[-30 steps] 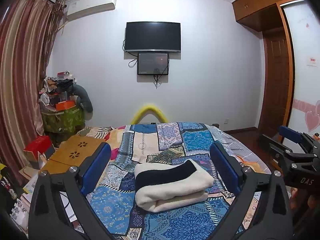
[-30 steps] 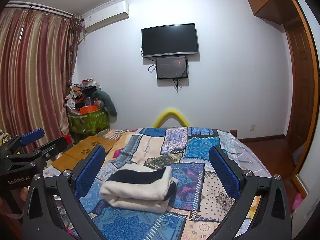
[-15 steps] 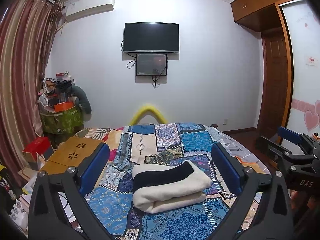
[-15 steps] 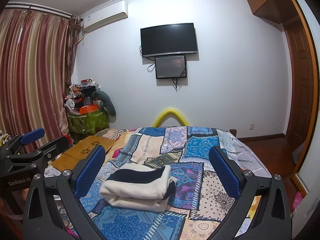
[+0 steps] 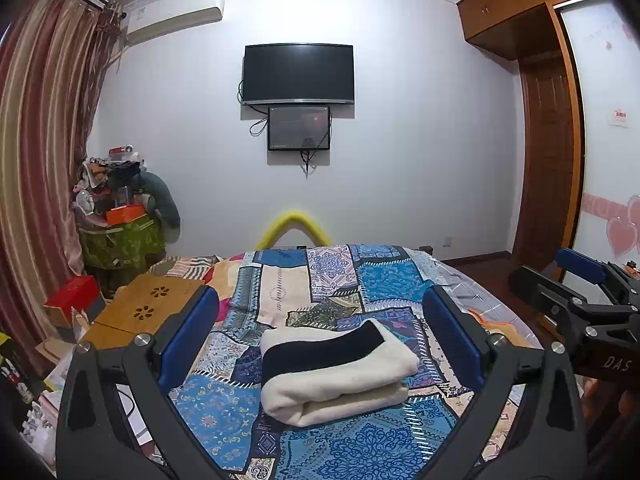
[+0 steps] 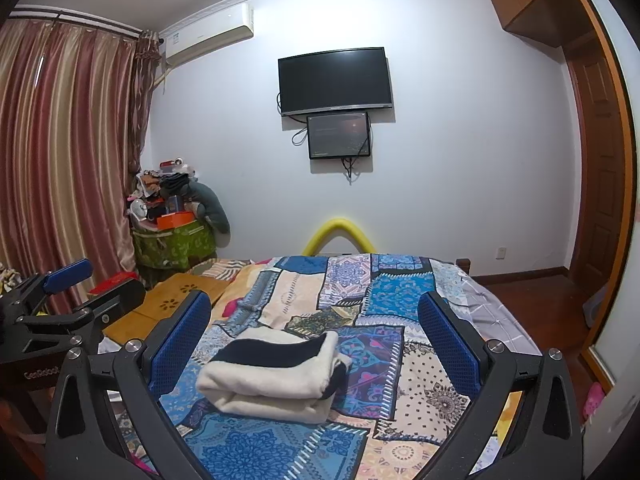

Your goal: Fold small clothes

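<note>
Lay folded on the patchwork bedspread point(image 5: 384, 288) — cream-and-black garment point(image 5: 336, 372), untouched — flanked by left gripper point(image 5: 320, 340) and right gripper point(image 6: 316, 340), both spread wide with nothing between the blue pads point(image 6: 180, 344).

The folded garment point(image 5: 336, 372) lies on the bed cover point(image 5: 360, 284), ahead of the left gripper point(image 5: 320, 340) and between the lines of its two wide-apart jaws. For the right gripper point(image 6: 314, 344) it lies also ahead, but nearer to the left jaw. Each gripper is beside the other – the right one point(image 5: 580, 304) shows outside the left gripper's right jaw. Beyond the left jaw, a low wooden table point(image 5: 148, 312) stands beside the bed. Far ahead, behind the bed, a television point(image 6: 334, 80) hangs on the wall, with a smaller screen point(image 6: 338, 135) just under it.
</note>
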### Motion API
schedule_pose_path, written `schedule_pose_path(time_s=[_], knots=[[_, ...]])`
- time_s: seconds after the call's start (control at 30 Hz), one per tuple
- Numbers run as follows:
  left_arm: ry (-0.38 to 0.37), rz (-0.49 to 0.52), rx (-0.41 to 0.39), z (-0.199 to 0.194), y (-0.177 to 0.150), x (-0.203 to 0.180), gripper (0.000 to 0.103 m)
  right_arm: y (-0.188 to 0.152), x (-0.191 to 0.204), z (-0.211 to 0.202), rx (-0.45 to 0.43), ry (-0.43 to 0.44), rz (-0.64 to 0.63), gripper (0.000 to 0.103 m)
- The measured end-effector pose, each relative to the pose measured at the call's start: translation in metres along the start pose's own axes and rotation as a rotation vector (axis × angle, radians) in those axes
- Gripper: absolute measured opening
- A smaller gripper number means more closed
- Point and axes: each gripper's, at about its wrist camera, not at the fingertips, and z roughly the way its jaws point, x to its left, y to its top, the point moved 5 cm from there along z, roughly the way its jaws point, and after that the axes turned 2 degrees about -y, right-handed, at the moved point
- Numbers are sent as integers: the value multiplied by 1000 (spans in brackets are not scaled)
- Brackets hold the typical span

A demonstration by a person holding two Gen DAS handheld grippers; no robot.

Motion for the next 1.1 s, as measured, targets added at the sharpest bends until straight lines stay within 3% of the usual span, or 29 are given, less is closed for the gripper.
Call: schedule_pose_path(time_s=[0.47,1.1], knots=[[-36,-17,26,4,2,4,102,-3,-2,0,9,-1,6,103],[-26,-6,30,7,1,1,102,-5,-1,2,20,2,6,103]])
